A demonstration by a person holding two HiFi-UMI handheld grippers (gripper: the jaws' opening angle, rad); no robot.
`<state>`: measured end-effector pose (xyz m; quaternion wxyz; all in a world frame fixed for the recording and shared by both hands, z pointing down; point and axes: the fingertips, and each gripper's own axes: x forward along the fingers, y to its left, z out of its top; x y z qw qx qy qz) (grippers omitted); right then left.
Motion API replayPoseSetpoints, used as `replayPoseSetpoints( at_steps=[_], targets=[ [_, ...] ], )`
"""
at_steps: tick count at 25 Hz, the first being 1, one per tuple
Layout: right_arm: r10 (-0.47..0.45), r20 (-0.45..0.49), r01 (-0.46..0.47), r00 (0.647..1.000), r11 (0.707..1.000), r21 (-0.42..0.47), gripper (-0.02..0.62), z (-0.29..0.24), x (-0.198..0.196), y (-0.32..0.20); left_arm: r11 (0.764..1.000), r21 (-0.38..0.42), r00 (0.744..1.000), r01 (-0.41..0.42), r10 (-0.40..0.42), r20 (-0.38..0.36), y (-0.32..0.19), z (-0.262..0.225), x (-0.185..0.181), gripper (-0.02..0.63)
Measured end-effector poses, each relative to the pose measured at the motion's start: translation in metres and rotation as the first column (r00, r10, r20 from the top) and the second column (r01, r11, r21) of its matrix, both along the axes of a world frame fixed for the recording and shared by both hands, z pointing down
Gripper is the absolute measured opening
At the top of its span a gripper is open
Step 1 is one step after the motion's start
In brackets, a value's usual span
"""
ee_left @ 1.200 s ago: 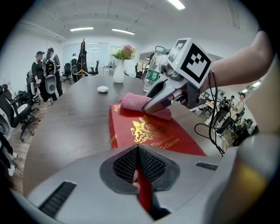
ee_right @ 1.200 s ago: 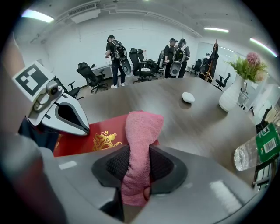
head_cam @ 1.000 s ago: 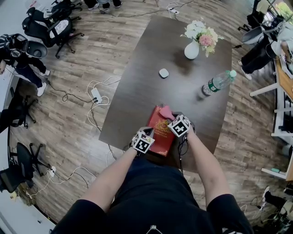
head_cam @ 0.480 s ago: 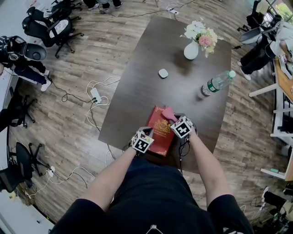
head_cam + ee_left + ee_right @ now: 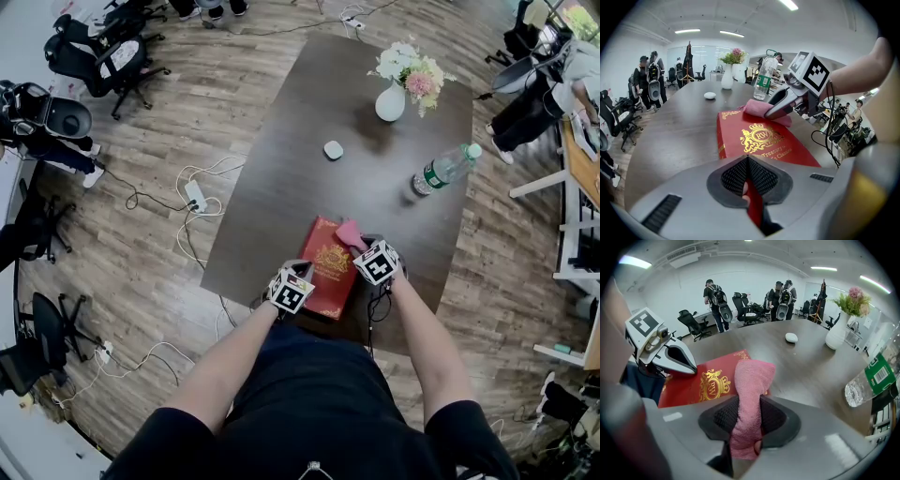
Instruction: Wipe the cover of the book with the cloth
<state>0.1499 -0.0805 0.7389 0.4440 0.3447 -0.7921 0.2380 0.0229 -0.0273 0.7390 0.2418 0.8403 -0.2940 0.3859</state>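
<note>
Over the last second the right gripper [image 5: 749,414], jaws clamping the pink cloth [image 5: 753,376], is shifting slightly rightward and dragging the cloth across the far right corner of the red book [image 5: 326,267]. The left gripper [image 5: 748,161] is staying pinched on the book's near edge, pinning it at the table's [image 5: 309,169] near edge. Judgement: wiping is progressing, but most of the cover is still awaiting passes.

Red book [image 5: 328,267] with gold crest, pink cloth [image 5: 751,380], dark brown table [image 5: 309,169]; beyond the book a white vase [image 5: 390,103], flowers [image 5: 412,67] seemingly pink and cream
</note>
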Motion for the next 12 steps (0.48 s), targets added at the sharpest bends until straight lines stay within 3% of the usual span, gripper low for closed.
replayPoseSetpoints(
  at_steps=[12],
  targets=[
    [0.019,-0.009,-0.018,1.000,1.000,0.019,0.121,0.003,0.016,0.005,1.000,0.010,1.000,0.006,-0.006,0.003,-0.001,0.001,-0.001,-0.005]
  ],
)
